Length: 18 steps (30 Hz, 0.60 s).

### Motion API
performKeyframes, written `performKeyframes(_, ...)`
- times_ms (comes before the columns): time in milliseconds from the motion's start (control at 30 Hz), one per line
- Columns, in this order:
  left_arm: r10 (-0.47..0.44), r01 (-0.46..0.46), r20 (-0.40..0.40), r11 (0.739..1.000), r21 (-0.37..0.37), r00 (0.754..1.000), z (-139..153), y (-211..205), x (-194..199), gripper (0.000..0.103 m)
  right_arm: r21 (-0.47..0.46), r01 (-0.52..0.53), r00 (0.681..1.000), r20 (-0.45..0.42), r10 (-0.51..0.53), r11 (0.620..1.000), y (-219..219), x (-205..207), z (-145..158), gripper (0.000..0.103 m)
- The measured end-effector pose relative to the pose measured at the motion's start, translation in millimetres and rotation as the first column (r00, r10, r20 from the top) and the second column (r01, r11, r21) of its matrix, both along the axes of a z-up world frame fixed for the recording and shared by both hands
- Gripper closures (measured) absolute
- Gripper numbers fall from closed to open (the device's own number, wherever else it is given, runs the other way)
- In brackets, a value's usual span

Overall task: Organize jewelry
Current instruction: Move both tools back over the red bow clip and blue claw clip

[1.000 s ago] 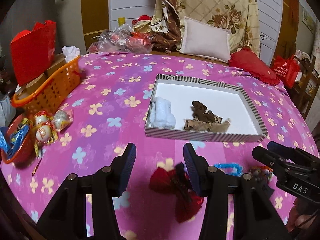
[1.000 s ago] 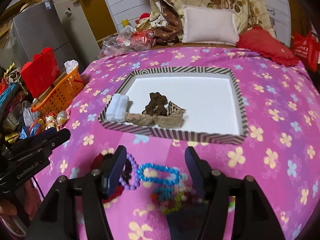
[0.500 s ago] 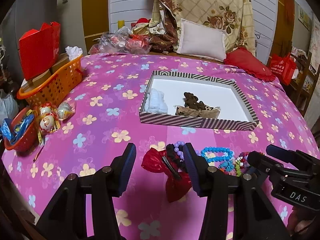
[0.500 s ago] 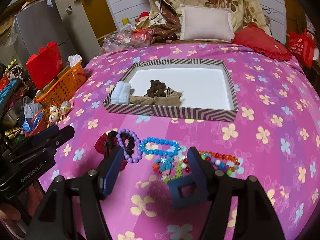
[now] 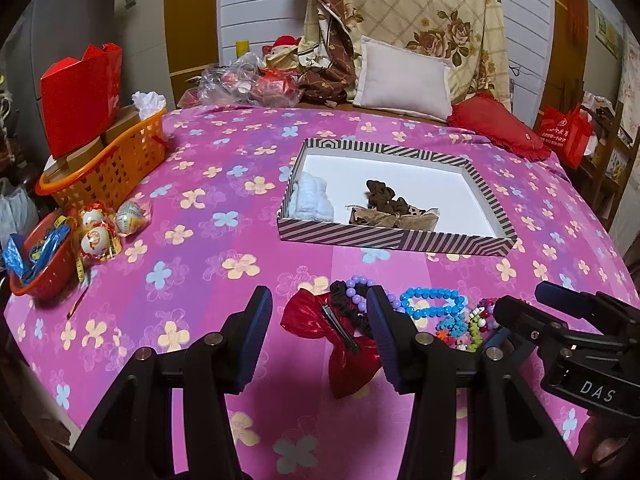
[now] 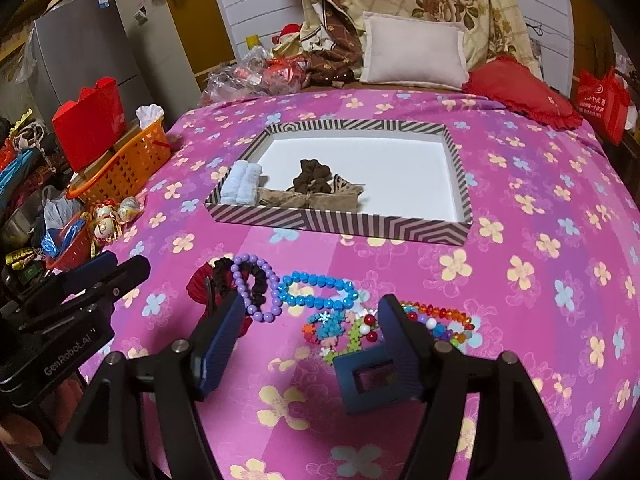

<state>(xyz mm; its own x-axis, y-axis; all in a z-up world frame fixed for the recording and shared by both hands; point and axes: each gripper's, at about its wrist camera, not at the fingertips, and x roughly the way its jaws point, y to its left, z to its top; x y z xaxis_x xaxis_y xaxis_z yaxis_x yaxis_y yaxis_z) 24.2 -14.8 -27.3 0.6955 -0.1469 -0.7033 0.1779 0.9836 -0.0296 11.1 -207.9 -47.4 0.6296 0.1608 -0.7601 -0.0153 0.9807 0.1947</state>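
A striped box [image 5: 396, 238] [image 6: 336, 220] with a white floor holds a pale blue scrunchie [image 5: 312, 200], a brown scrunchie [image 6: 312, 176] and a burlap bow [image 6: 308, 200]. In front of it on the pink cloth lie a red bow clip [image 5: 344, 340], a black scrunchie [image 6: 260, 280], a purple bead bracelet [image 6: 256, 288], a blue bead bracelet [image 6: 316, 288], colourful bead pieces [image 6: 436, 320] and a dark blue square clip [image 6: 372, 380]. My left gripper [image 5: 318, 334] is open above the red bow. My right gripper [image 6: 310, 340] is open above the beads.
An orange basket [image 5: 108, 168] with boxes and a red bag [image 5: 80, 96] stands at the left. A red bowl [image 5: 36, 268] and wrapped ornaments [image 5: 100, 232] lie near the left edge. Pillows [image 5: 404, 76] and plastic bags [image 5: 248, 84] sit behind.
Both grippers have pulled back and up from the table. More of the jewelry pile now shows in front of each. Both stay open.
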Motion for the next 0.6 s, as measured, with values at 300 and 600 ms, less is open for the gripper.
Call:
performKeyframes(300,0.003,-0.003,-0.017,1.000,-0.014,1.000,-6.4,5.0,3.2,0.061,-0.006,0.002,1.000,-0.003,-0.002,1.000,-5.3,0.5,-1.7,0.031)
performKeyframes(600,0.016,-0.039,-0.160,0.989,-0.140,0.987,-32.3,38.5,19.2,0.061,-0.001,0.046,0.999,-0.029,-0.046,0.999,-39.9,-4.8,-15.5,0.031)
